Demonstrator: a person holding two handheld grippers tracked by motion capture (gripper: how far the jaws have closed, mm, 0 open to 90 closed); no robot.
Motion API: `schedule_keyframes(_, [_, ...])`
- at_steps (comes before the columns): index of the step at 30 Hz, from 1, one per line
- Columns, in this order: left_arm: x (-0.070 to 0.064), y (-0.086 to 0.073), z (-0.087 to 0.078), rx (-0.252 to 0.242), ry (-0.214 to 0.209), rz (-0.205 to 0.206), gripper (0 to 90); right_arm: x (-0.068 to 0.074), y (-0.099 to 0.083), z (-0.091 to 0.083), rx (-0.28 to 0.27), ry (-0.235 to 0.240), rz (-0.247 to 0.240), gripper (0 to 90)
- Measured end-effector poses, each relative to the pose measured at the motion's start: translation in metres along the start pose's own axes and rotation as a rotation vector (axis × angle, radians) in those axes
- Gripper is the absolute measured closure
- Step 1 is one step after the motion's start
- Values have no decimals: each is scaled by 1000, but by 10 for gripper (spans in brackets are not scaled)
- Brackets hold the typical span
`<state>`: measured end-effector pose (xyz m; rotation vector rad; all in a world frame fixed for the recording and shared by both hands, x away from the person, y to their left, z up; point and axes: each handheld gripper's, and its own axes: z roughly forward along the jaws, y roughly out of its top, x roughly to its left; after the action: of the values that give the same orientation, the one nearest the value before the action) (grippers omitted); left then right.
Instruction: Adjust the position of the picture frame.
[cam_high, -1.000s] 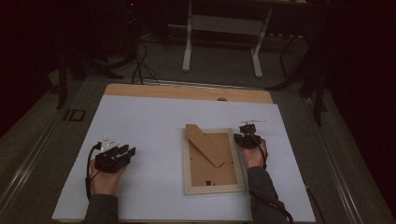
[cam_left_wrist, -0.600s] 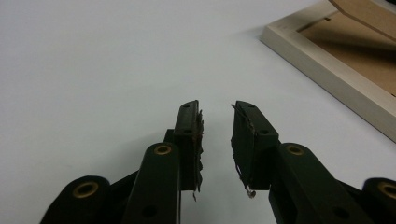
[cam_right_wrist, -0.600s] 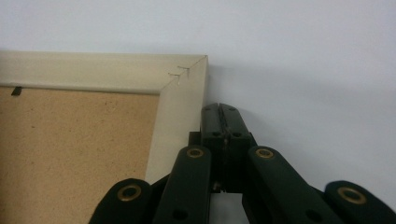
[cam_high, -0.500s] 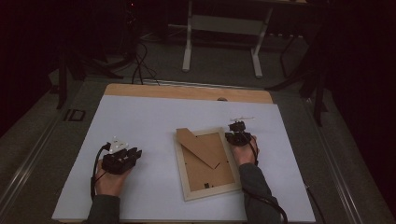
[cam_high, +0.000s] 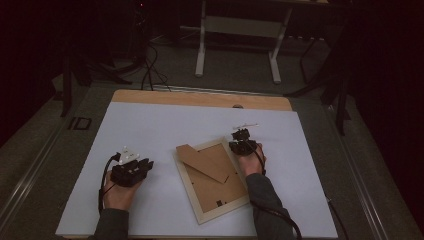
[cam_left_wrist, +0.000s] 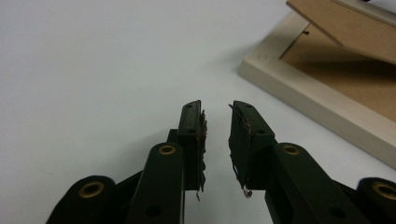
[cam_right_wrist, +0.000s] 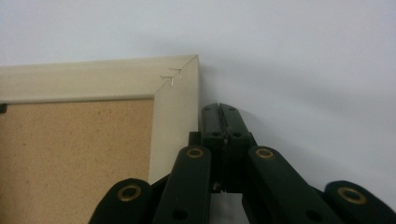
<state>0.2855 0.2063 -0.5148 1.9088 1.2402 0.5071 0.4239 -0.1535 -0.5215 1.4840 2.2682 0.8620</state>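
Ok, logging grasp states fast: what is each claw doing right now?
Left claw: open, empty.
Right claw: shut, empty, beside the pale wooden picture frame.

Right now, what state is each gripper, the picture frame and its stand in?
Left gripper: open, holding nothing, off the frame.
Right gripper: shut, empty, against the frame's outer edge.
Picture frame: face down, skewed on the table.
Stand flap: raised off the backing.

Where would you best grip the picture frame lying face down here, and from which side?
Probably the pale wooden rail of the picture frame, taken from its outer edge nearest the left gripper. That rail is narrow, bare and raised off the table, while the stand covers the middle.
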Motion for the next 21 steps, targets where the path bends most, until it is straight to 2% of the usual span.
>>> schedule_keyframes(11, [2,0,0,-2,2,-4,755,24,6,6,-1,52,-76,898])
schedule_keyframes(21, [3,-1,-1,-2,5,-8,754,23,3,-11,-32,98,-126,897])
